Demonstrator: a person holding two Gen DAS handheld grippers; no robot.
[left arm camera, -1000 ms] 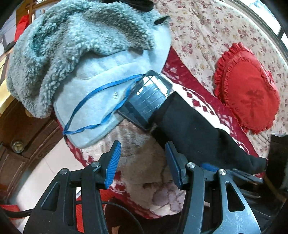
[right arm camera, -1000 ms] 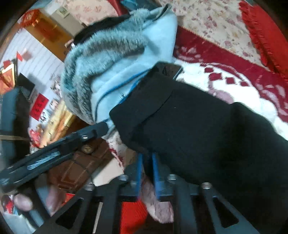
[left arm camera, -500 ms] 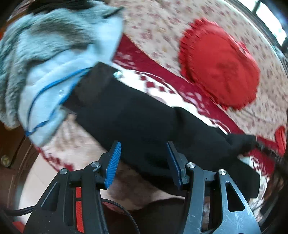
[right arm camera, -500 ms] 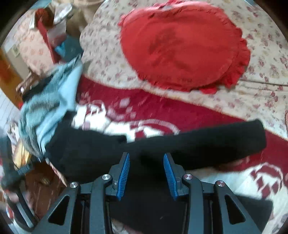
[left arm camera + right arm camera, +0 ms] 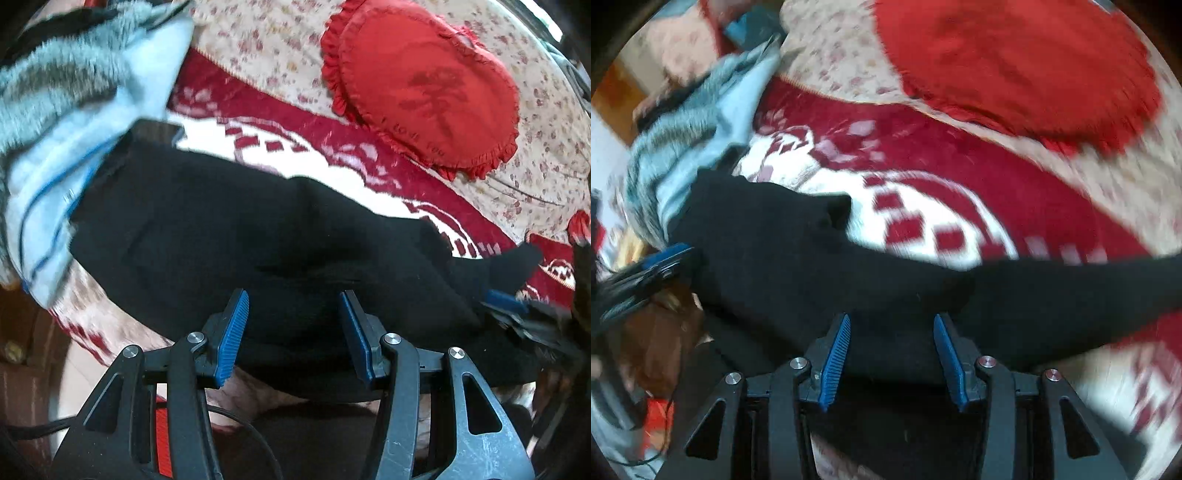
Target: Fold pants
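Note:
The black pants (image 5: 258, 229) lie across a red and white patterned blanket (image 5: 332, 162) on the bed. In the right wrist view the pants (image 5: 798, 258) stretch from the left to the far right edge. My left gripper (image 5: 291, 325) is open, its blue pads just over the near edge of the black cloth. My right gripper (image 5: 891, 347) is open too, over the near edge of the pants. The right gripper's tip also shows at the right edge of the left wrist view (image 5: 506, 301).
A red heart-shaped ruffled cushion (image 5: 424, 85) lies on the floral bedsheet (image 5: 266, 48) beyond the pants. A grey fleece and light blue garment (image 5: 74, 110) is piled at the left, touching the pants. Brown wooden furniture (image 5: 18, 350) stands at the lower left.
My right gripper was shut on the black pants a second ago and has opened. Both grippers have swung right along the pants, which now lie spread across the blanket.

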